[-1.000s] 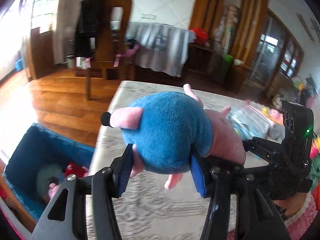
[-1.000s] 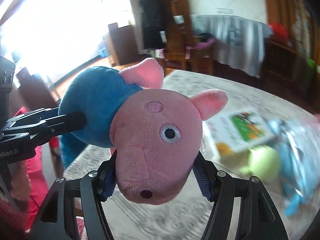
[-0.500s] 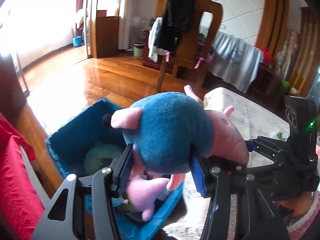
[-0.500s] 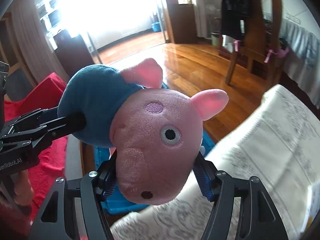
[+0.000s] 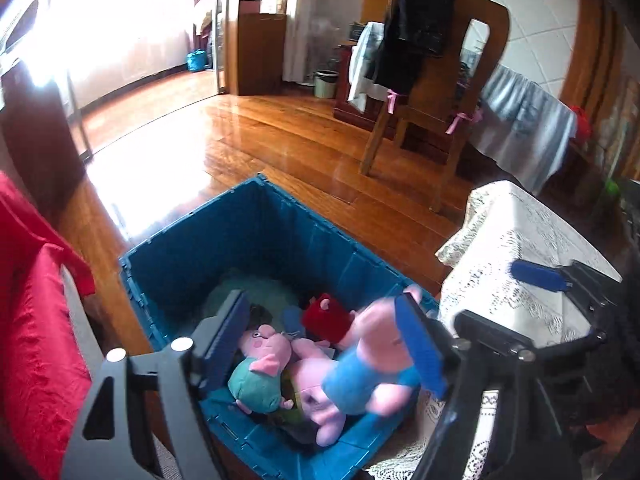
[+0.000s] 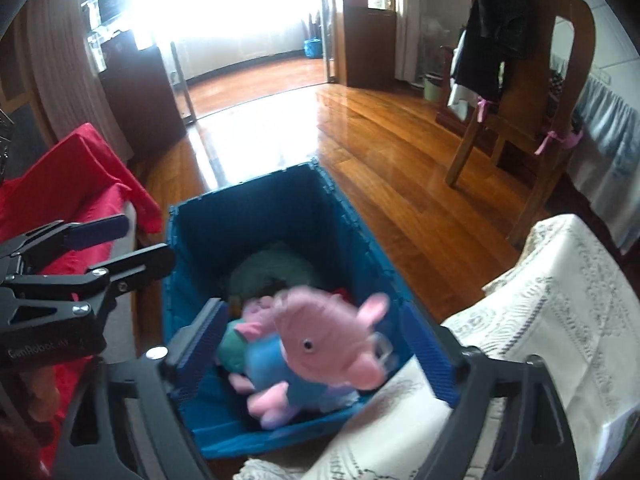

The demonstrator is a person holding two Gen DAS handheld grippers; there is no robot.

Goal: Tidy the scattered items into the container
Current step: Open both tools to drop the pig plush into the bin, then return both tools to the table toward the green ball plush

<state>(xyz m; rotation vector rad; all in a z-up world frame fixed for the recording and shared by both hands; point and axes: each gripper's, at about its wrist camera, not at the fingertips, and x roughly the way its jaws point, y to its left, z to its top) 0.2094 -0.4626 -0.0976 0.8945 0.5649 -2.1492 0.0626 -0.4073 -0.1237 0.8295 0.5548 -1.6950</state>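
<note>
Where plush toys [image 5: 276, 364] crowd the blue crate [image 5: 256, 220] (floor-level), a chair [image 5: 436, 92] stands beyond.

— Any writing to read?
— Only one mark — "GenRobot", with a blurred suffix after it, in pale letters on the black body of the left gripper [image 6: 100, 248], seen from the right wrist.

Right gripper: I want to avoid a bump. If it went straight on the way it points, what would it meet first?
Probably the blue-shirted pig plush, blurred between the opening right gripper, over the blue crate. Depth is unclear.
</note>
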